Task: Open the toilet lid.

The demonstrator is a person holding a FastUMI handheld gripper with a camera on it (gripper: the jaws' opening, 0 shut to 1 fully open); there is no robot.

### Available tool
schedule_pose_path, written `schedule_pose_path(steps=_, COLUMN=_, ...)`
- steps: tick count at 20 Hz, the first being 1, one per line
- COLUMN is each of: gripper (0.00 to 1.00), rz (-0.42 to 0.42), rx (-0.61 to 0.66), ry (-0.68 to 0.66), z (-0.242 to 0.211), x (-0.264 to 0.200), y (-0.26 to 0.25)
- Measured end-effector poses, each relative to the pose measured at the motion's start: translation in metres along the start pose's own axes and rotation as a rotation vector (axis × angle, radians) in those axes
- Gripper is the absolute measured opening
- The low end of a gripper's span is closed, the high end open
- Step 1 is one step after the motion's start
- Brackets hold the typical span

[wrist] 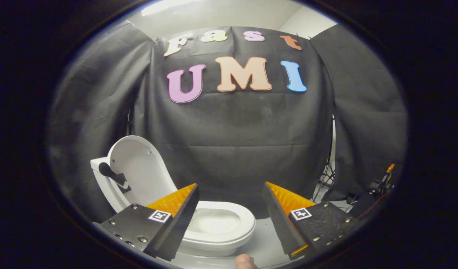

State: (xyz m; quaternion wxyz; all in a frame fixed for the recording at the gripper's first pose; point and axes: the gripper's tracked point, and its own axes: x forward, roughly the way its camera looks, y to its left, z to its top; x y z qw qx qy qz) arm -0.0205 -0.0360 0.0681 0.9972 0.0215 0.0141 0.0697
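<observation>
Gripper (230,194) held above and in front of the toilet (214,228), its two fingers spread wide apart with nothing between them; released, gripping nothing. Each finger carries a small square marker tag on its upper face. The toilet stands on a pale floor (266,244) ahead of and below the fingers, set toward the left finger, which covers part of the near left side of the bowl. Toilet lid (141,170) is already up: it stands raised, leaning back against the tank (98,175), with its white underside facing the camera. Two small dots show on that underside near its upper right. A dark hinge or bracket piece (113,175) sits at the left edge of the lid, just beside the tank; what it is exactly cannot be told. Seat (229,211) is down on the rim, and the bowl opening shows white inside between the fingers and nearer the left one. Beyond the toilet hangs the black cloth wall (232,130). To the right, beyond the right finger, a stand's thin legs (326,175) rest on the floor, and some dark equipment with an orange tip (382,183) lies farther right. A fingertip (245,261) of the person shows at the bottom, between the two gripper fingers.
</observation>
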Motion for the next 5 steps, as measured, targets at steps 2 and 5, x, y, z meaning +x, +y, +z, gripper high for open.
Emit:
schedule_pose_path(steps=2, gripper=1.0, rz=-0.002, rx=-0.002, ry=-0.001, z=0.0, x=0.0001, y=-0.0004)
schedule_pose_path(steps=5, gripper=1.0, rz=-0.002, rx=0.002, ry=0.001, z=-0.001, x=0.0007, y=-0.0003)
